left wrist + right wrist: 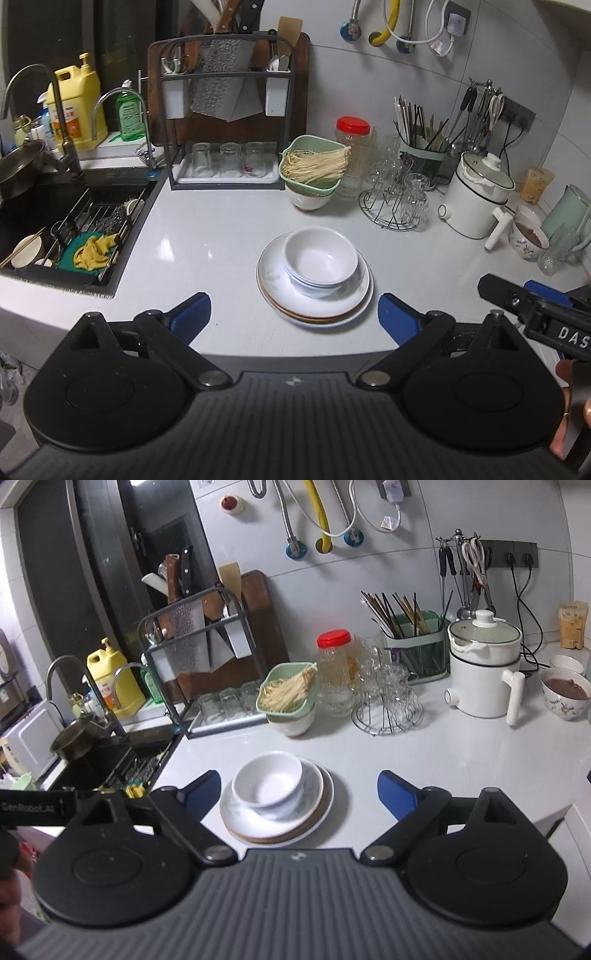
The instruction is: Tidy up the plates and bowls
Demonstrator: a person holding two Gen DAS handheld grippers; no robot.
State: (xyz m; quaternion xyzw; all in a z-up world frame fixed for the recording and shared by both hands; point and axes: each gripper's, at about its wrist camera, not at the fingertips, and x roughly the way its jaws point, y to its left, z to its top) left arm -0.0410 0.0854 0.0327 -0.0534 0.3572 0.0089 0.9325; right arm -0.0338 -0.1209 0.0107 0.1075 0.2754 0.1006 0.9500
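A stack of plates (314, 295) sits on the white counter (207, 236), with nested white bowls (320, 260) resting on top of it, set toward the back of the top plate. The top plate is white with a faint leaf pattern; a brown-rimmed plate shows lower in the stack. This stack is the landmark for the rest.

The left gripper (294, 314) is held just in front of the stack, its blue-padded fingers spread wide, one to each side of the plates and apart from them; nothing is between the pads. The right gripper (299, 794) is likewise spread wide and empty, in front of the stack, with the plates nearer its left finger. In the left wrist view, part of the right gripper shows at the right edge, to the right of the stack, with part of a hand (569, 402) below it.

Behind the stack stands a green basket of pale noodles (314, 166) set on a white bowl. Right of that, behind the stack, are a jar with a red lid (352, 127), a wire rack of glasses (395, 203) and a white pot with a lid (476, 195). Behind and to the left of the stack is a dark rack (225, 110) holding knives, with upturned glasses on its tray. Far to the left of the stack is the sink (70, 229), with a yellow cloth in it.
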